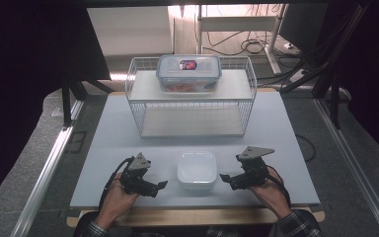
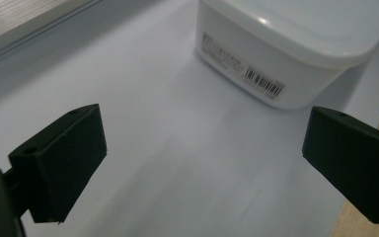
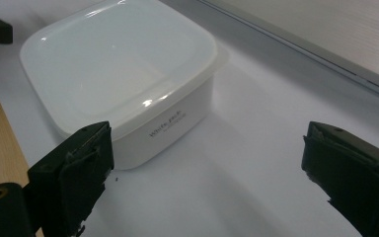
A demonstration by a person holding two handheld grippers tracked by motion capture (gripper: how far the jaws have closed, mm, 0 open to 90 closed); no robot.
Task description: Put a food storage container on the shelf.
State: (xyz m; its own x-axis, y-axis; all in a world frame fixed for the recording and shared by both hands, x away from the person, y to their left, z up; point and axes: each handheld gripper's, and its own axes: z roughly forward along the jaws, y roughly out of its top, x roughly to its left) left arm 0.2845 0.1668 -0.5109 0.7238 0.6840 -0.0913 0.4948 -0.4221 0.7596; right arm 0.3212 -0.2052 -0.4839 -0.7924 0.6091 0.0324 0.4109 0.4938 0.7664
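Observation:
A white lidded plastic box (image 1: 197, 170) (image 2: 286, 44) (image 3: 123, 74) sits near the front edge of the pale table (image 1: 118, 143), between my two grippers. My left gripper (image 1: 161, 186) (image 2: 205, 163) rests to its left, jaws wide open and empty, aimed at the box's barcoded side. My right gripper (image 1: 223, 177) (image 3: 207, 173) rests to the box's right, jaws also wide open and empty. Farther back, a clear blue-rimmed container (image 1: 189, 72) with red contents stands on the top shelf of a white wire rack (image 1: 192, 98).
The rack's lower shelf (image 1: 192, 123) is bare. The table's wooden front edge (image 1: 197, 216) runs just below my hands. Cables (image 1: 246, 44) and dark stands lie on the floor beyond the table.

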